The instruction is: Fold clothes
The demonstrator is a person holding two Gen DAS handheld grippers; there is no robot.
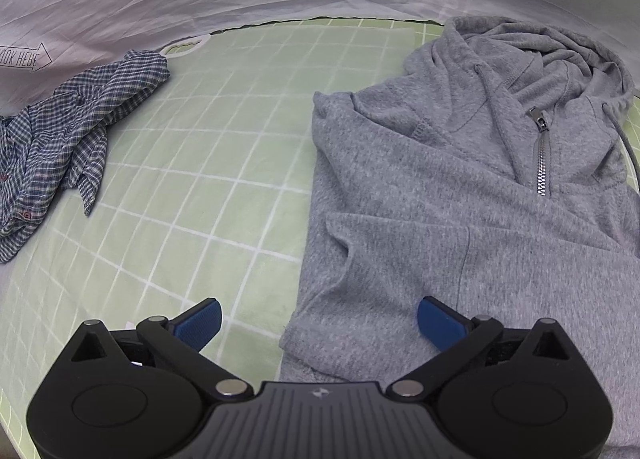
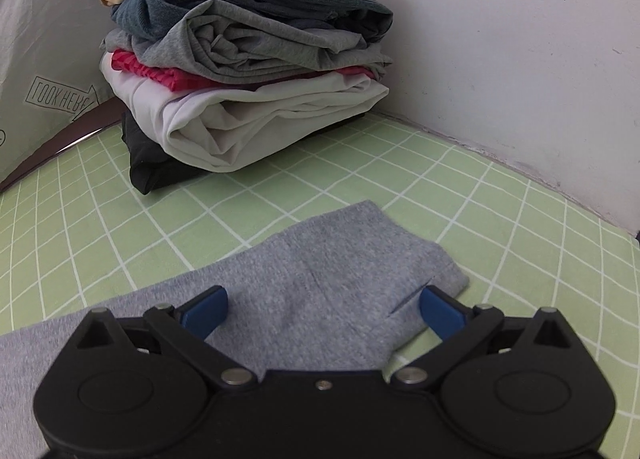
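Slippage of the fold is risked, since the grey hoodie [image 1: 460, 187] lies half-folded on the green checked mat [image 1: 224, 163] right of the plaid shirt [image 1: 68, 139], with left gripper [image 1: 320, 319] and right gripper [image 2: 324, 311] both spread wide, nothing clamped, above its loose edges.

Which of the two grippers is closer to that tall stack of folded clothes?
Right. The right gripper faces the stack of folded clothes across a sleeve of the grey hoodie. The left gripper's view shows no stack.
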